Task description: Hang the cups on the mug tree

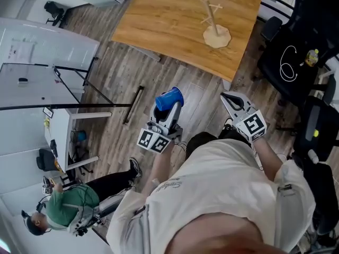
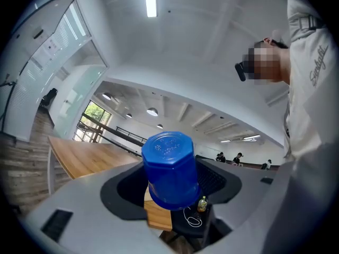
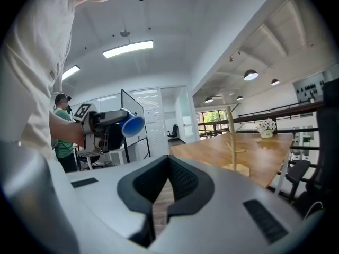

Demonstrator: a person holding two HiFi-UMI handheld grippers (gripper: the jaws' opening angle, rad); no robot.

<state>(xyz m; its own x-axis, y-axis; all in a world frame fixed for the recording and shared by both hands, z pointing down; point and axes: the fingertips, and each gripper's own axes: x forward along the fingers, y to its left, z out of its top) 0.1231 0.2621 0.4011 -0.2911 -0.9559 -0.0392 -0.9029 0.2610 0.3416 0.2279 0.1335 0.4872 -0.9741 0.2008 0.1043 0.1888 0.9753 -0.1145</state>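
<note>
A blue cup [image 1: 169, 99] is held off the floor in my left gripper [image 1: 167, 108], which is shut on it. In the left gripper view the blue cup [image 2: 170, 168] sits bottom-up between the jaws of the left gripper [image 2: 170, 187]. My right gripper [image 1: 230, 98] hangs beside it, shut and empty, and its pads meet in the right gripper view [image 3: 168, 159]. The wooden mug tree [image 1: 215, 24] stands bare on the wooden table [image 1: 159, 20], well ahead of both grippers. In the right gripper view the mug tree [image 3: 232, 142] appears to the right and the blue cup [image 3: 132, 125] to the left.
I stand on a wood-plank floor short of the table's near edge [image 1: 175, 57]. Black chairs [image 1: 288, 62] crowd the right side. A seated person in green [image 1: 69, 205] is at lower left, by a white desk [image 1: 66, 136]. A black bar [image 1: 133, 105] lies on the floor.
</note>
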